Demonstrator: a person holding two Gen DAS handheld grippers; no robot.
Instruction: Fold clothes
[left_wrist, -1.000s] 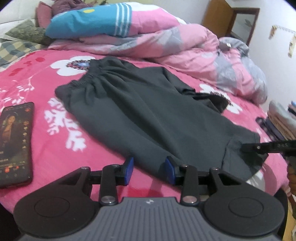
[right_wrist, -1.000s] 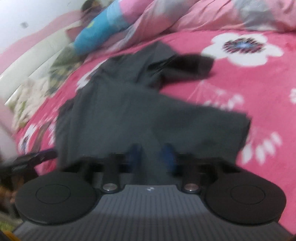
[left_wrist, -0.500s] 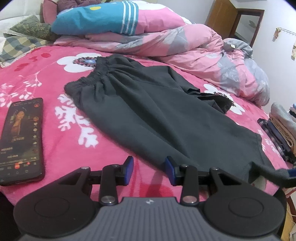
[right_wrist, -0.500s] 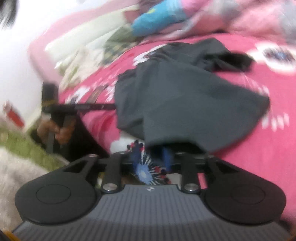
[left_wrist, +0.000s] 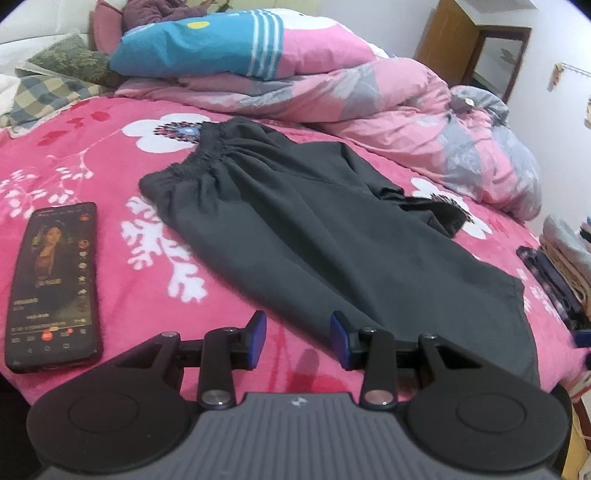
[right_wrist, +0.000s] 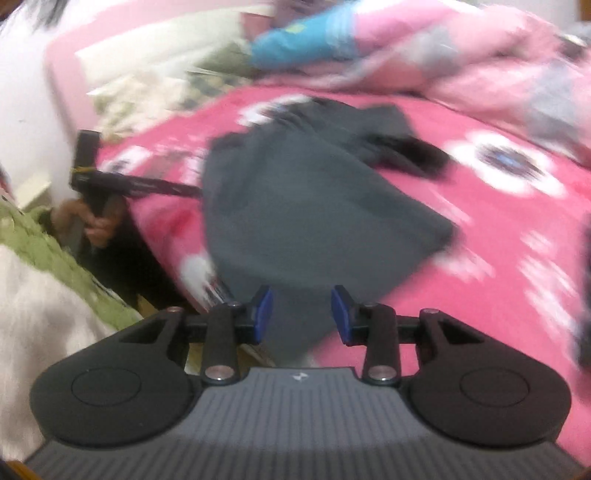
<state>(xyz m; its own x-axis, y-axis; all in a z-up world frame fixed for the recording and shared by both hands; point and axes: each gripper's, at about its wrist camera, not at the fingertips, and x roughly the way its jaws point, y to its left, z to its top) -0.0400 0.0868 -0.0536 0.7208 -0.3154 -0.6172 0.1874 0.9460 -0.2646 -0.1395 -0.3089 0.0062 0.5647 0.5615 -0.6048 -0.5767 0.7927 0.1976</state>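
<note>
- On the pink flowered bed (left_wrist: 110, 155), seen from the left wrist, dark grey trousers (left_wrist: 314, 236) lie spread flat, the gathered waistband toward the pillows and the leg end near the bed's front edge.
- Beside them, well to the left, a phone (left_wrist: 51, 280) lies face up with its screen lit.
- Behind the trousers a pink quilt (left_wrist: 388, 99) is heaped, with a blue and pink pillow (left_wrist: 207, 44) on top.
- At the far right edge a pile of folded clothes (left_wrist: 569, 251) sits on the bed.
- Low over the front edge, the left gripper (left_wrist: 298, 334) hangs with its blue pads apart and nothing between them; the right pad (left_wrist: 338, 332) is just over the trousers' edge.
- From the right wrist the picture is blurred: the right gripper (right_wrist: 302, 314) stands with its jaws apart, pointing at the leg end of the trousers (right_wrist: 306, 206), which hangs over the bed's edge.
- Off to the left there, a hand (right_wrist: 92, 218) grips the handle of the other gripper, which is held level over the bed's edge.
</note>
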